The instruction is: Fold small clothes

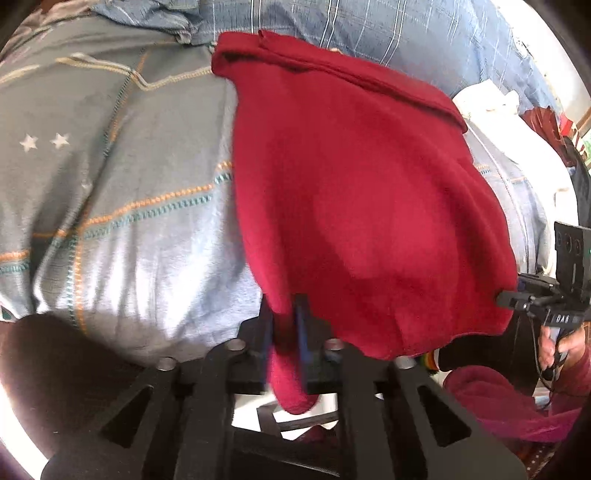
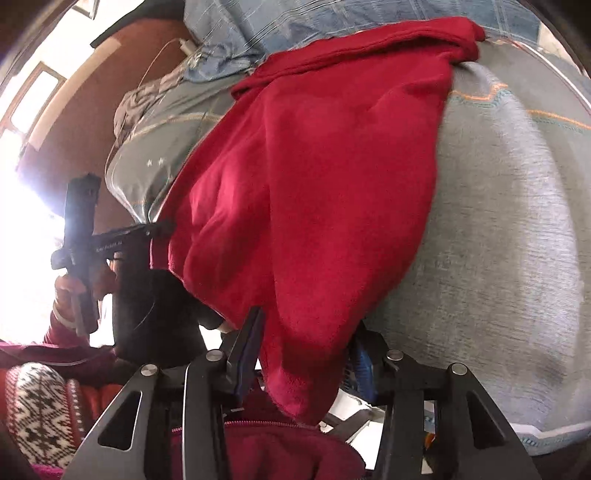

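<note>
A red fleece garment [image 1: 351, 203] is spread over the grey bedcover [image 1: 129, 184], its near edge lifted. My left gripper [image 1: 283, 321] is shut on a bunched corner of it, which hangs down between the fingers. In the right wrist view the same red garment [image 2: 314, 184] drops in a thick fold between the fingers of my right gripper [image 2: 308, 332], which pinch it with the jaws fairly wide. Each gripper shows in the other's view at the opposite near corner: the right gripper [image 1: 509, 299] and the left gripper [image 2: 166, 226].
A blue plaid cloth [image 1: 369, 29] lies bunched at the far side of the bed. A hand [image 2: 66, 288] holds the left tool at the bed's edge. A black-and-white patterned knit [image 2: 37, 406] and dark red fleece [image 1: 498, 406] sit close below the grippers.
</note>
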`<state>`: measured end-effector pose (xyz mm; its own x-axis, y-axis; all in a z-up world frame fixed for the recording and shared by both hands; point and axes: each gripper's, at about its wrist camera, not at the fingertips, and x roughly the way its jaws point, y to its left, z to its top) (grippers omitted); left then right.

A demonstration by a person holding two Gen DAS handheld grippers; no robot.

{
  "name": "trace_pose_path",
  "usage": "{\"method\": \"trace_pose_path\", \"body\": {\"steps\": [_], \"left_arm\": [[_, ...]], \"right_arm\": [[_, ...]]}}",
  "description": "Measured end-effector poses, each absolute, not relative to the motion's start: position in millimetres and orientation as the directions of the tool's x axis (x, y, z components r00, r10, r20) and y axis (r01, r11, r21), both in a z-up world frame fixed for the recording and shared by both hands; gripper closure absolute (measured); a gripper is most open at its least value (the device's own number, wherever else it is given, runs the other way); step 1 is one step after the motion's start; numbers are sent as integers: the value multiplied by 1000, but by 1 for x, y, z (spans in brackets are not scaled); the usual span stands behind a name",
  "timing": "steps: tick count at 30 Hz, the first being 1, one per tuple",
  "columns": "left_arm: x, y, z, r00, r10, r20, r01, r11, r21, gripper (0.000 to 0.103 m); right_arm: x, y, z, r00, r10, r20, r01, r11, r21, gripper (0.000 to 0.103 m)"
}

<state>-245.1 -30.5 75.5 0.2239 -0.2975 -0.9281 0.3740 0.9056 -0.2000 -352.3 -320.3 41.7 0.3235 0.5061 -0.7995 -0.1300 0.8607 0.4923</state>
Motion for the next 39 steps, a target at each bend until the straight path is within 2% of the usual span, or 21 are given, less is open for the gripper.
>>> {"method": "trace_pose_path", "body": {"steps": [2, 3, 4, 6, 11, 15, 21, 25, 28, 31, 36, 39], "left_arm": [[-244, -34, 70, 214, -297, -931, 376, 904, -202, 82], [-243, -34, 69, 212, -295, -932, 379, 903, -200, 82], [-241, -35, 70, 207, -303, -930, 380, 901, -209, 85], [-235, -31, 78, 196, -348, -917, 383, 888, -255, 98], [-213, -15, 114, 257, -441, -860, 375, 866, -332, 98], [-184, -15, 143, 349, -463, -815, 377, 865, -330, 98], [-130, -28, 177, 450, -491, -746, 395, 858, -327, 98], [-85, -46, 182, 487, -488, -724, 394, 863, -317, 98], [-43, -61, 170, 505, -460, -730, 359, 881, -307, 99], [-9, -71, 154, 510, -419, -751, 324, 903, -284, 98], [33, -88, 124, 488, -373, -789, 271, 924, -269, 98], [52, -94, 114, 479, -367, -798, 260, 927, -270, 98]], "right_arm": [[-350, -315, 45, 328, 503, -800, -161, 864, 478, 83], [-350, -313, 49, 337, 507, -793, -172, 861, 478, 89], [-348, -314, 54, 353, 513, -782, -180, 858, 482, 90], [-346, -317, 68, 390, 526, -756, -199, 850, 488, 91], [-330, -331, 110, 515, 549, -658, -242, 830, 503, 91], [-299, -344, 128, 586, 554, -591, -228, 813, 536, 91], [-246, -368, 149, 671, 510, -538, -196, 822, 534, 91], [-205, -386, 150, 711, 458, -534, -133, 833, 537, 91], [-174, -404, 139, 728, 390, -563, -33, 841, 540, 91], [-143, -425, 120, 720, 375, -584, 55, 808, 586, 91], [-101, -439, 99, 705, 346, -619, 113, 807, 580, 91], [-79, -453, 85, 679, 361, -639, 161, 776, 610, 86]]}}
